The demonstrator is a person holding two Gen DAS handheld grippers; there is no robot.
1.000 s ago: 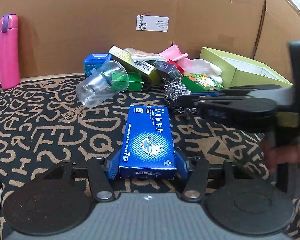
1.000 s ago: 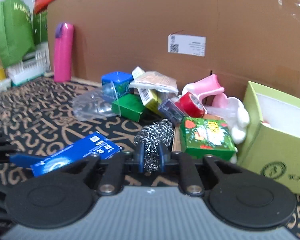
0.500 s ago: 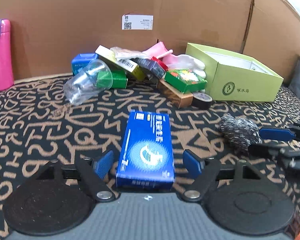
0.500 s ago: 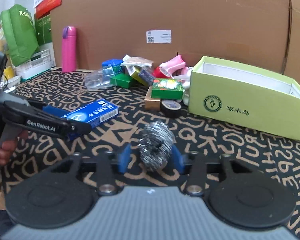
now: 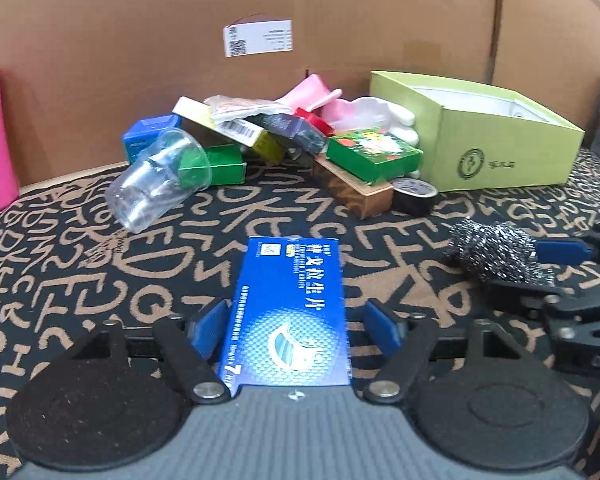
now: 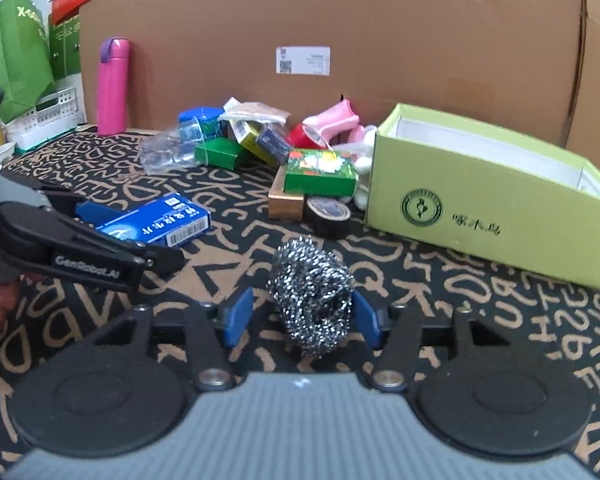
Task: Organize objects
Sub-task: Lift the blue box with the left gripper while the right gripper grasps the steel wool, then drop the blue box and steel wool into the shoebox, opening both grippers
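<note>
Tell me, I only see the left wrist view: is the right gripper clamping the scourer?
Observer: No. The right gripper is open, one finger on each side of the scourer, with a clear gap at one finger. Its fingers have just been opening.
Operator: What stands beyond the pink bottle, off my frame?
Observer: A green bag and a white basket.
Operator: Anything on the far end of the blue box?
Observer: A barcode.

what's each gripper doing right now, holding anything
left gripper: open, closing lately; blue box lies loose between its jaws
right gripper: open, just opening; steel scourer released
</note>
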